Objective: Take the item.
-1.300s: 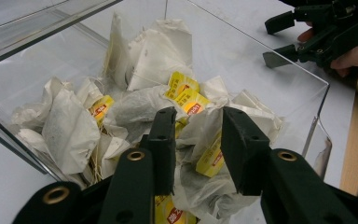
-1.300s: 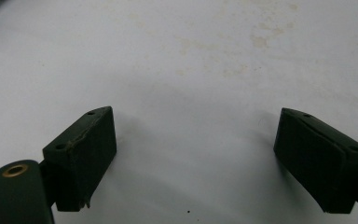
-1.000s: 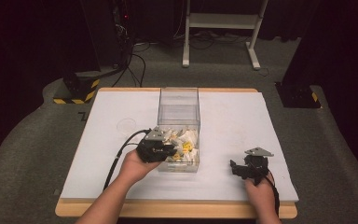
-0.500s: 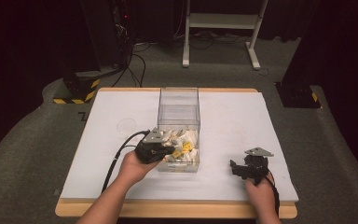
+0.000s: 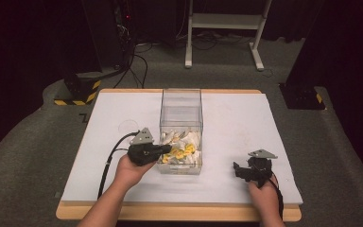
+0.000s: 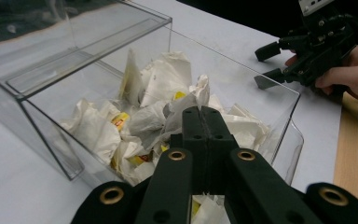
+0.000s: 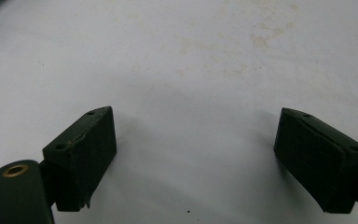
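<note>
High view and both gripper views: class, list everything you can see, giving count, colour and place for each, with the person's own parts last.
Table: one, white top with wooden edge, centre.
Clear box: one, transparent, open-topped, mid-table.
Paper packets: many, white with yellow, heaped inside the box.
Stand: one, white, on the floor behind the table.
Left gripper: one, black, jaws shut on a packet at the box's near end.
Right gripper: one, black, jaws open over bare table.

I see a white table (image 5: pixel 246 123) with a wooden edge (image 5: pixel 179 213) along its near side, its surface faintly stained (image 7: pixel 242 32). Beyond it, on grey carpet (image 5: pixel 23 156), stand 2 black bases with yellow-black hazard stripes (image 5: pixel 78 90) (image 5: pixel 302 97), a white metal stand (image 5: pixel 224 28) and loose black cables (image 5: pixel 139 59) by a dark rack.
</note>
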Motion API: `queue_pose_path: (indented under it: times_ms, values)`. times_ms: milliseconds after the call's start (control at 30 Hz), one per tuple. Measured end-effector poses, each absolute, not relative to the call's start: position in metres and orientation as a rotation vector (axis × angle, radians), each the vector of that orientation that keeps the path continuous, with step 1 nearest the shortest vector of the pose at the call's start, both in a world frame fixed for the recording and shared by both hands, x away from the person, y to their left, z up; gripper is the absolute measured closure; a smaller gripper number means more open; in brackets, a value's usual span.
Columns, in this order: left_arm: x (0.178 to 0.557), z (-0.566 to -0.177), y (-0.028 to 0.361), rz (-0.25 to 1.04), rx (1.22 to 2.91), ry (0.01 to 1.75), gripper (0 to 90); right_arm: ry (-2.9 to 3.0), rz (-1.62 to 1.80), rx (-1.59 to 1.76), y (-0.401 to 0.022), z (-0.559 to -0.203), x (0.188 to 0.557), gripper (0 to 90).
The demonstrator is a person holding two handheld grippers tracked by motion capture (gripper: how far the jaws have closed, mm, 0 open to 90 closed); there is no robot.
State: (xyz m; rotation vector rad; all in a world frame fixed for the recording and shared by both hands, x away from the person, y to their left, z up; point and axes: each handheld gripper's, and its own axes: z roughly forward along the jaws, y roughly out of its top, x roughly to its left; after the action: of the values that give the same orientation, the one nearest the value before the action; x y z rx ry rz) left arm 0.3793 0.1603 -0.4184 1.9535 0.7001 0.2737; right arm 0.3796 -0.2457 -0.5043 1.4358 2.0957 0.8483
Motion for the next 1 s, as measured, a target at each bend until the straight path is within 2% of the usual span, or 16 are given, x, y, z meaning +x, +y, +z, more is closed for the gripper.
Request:
queue_pose_path:
  times_ms: [1000]
  values:
    - [0.375, -0.401, 0.218, 0.379, 1.764, 0.782, 90.0, 2.095, 0.848, 1.436, -0.246, -0.504, 0.380, 12.9]
